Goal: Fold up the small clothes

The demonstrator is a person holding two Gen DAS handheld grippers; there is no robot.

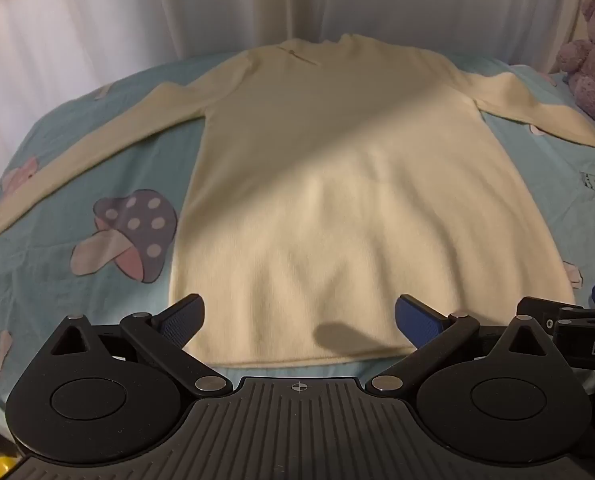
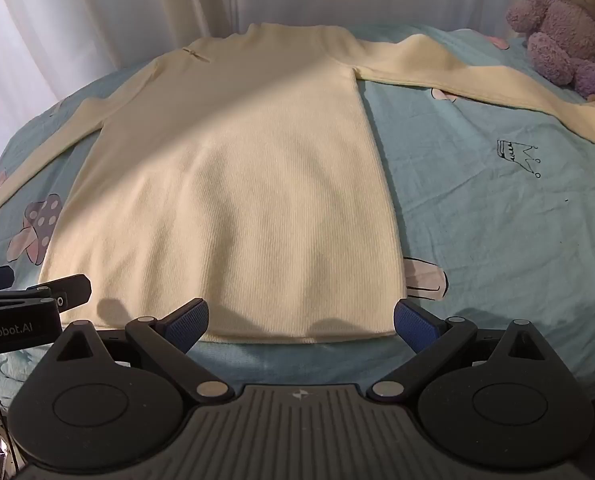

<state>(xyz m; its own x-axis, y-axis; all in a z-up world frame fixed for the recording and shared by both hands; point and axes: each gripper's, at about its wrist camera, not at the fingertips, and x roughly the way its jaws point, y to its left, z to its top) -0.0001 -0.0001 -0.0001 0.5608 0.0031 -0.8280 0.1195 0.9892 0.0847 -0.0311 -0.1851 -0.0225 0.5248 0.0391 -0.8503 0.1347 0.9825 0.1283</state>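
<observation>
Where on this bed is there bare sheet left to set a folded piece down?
The widest bare patch of sheet lies right of the cream sweater, below its right sleeve, around the crown print. A narrower strip lies by the mushroom print. The far right corner is crowded by the purple teddy bear.

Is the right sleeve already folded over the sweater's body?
No, the right sleeve lies stretched out flat on the sheet, away from the sweater body, toward the teddy bear.
</observation>
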